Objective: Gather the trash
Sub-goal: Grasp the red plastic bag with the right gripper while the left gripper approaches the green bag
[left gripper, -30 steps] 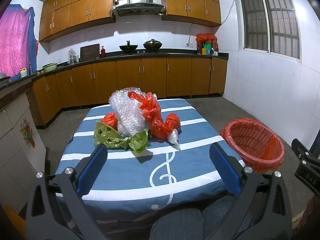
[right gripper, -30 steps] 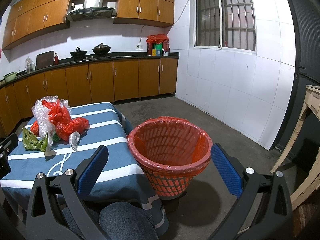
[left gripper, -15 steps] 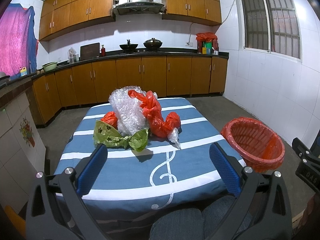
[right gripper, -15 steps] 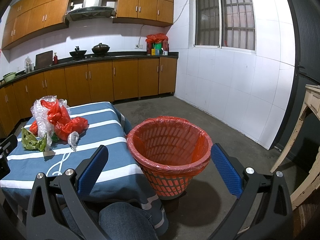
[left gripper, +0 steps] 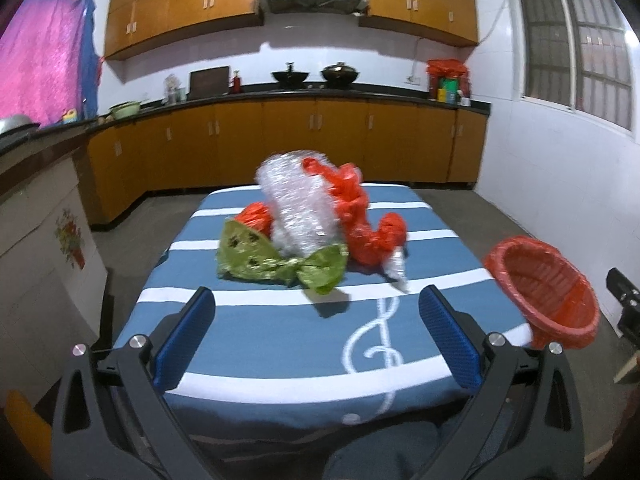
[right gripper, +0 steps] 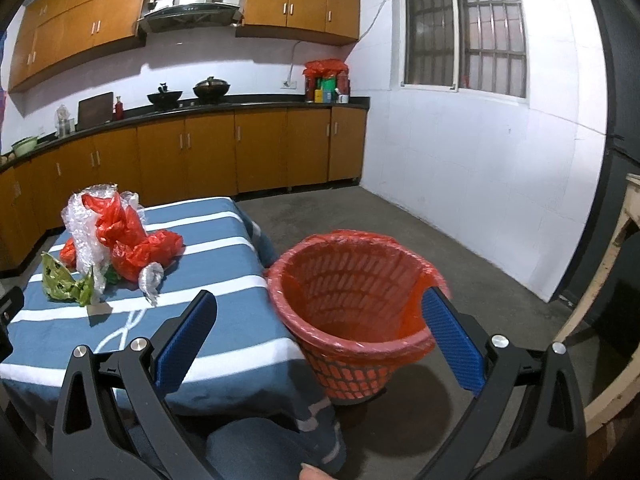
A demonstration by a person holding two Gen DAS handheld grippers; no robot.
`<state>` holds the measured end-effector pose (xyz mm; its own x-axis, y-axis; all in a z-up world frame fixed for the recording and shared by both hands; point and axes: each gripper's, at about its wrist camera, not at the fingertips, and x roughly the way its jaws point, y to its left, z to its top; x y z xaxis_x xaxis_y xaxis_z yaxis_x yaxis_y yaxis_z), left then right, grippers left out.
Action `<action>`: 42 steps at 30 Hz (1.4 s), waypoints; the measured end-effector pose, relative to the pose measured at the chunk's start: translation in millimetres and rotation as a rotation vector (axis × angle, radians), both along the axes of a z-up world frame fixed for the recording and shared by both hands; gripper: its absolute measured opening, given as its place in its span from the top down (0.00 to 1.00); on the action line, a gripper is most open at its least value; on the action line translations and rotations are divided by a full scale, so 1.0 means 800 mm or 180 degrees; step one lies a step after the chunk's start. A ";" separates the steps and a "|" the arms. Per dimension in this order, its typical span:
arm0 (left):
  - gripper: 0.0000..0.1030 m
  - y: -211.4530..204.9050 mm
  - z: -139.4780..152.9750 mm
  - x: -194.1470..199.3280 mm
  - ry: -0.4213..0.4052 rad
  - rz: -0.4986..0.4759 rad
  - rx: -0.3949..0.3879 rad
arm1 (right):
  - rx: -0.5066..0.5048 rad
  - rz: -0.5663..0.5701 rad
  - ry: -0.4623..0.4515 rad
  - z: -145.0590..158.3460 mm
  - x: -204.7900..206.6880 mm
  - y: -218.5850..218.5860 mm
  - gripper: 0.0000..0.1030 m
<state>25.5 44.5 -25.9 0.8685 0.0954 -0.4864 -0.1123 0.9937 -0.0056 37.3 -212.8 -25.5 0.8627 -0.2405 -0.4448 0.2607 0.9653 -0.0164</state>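
A heap of trash lies mid-table: clear bubble wrap (left gripper: pixel 298 204), red plastic bags (left gripper: pixel 360 220) and a crumpled green wrapper (left gripper: pixel 256 258). In the right wrist view the same heap shows as bubble wrap (right gripper: pixel 82 216), red bags (right gripper: pixel 132 240) and green wrapper (right gripper: pixel 66 286). A red mesh basket (right gripper: pixel 356 300) lined with a red bag stands on the floor right of the table, also seen as the basket (left gripper: pixel 544 292). My left gripper (left gripper: pixel 316 336) is open, over the table's near part, short of the heap. My right gripper (right gripper: pixel 318 340) is open in front of the basket.
The table wears a blue cloth with white stripes (left gripper: pixel 280 344). A person's knee (right gripper: pixel 256 452) sits under both grippers. Brown kitchen cabinets (left gripper: pixel 320 140) and a counter run along the back. A wooden frame (right gripper: pixel 612 248) stands at far right on the concrete floor.
Both grippers have tilted and moved forward a little. The left view now sits closer to the trash heap, and the basket looks tilted. Nothing was taken hold of.
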 end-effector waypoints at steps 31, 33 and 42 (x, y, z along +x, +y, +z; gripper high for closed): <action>0.09 0.115 -0.044 0.132 0.0149 0.0577 -0.0201 | 0.0233 0.1131 0.0719 -0.076 0.319 0.161 0.33; 0.09 0.117 -0.045 0.137 0.0152 0.0573 -0.0223 | 0.0251 0.1143 0.0816 -0.086 0.330 0.163 0.33; 0.11 0.114 -0.055 0.154 0.0218 0.0509 -0.0259 | 0.0356 0.1372 0.1106 -0.119 0.339 0.161 0.58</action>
<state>148.9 135.4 -70.0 0.8099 0.1876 -0.5557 -0.2717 0.9597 -0.0720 308.8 -84.3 -120.6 0.6708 0.1661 -0.7228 -0.1600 0.9841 0.0776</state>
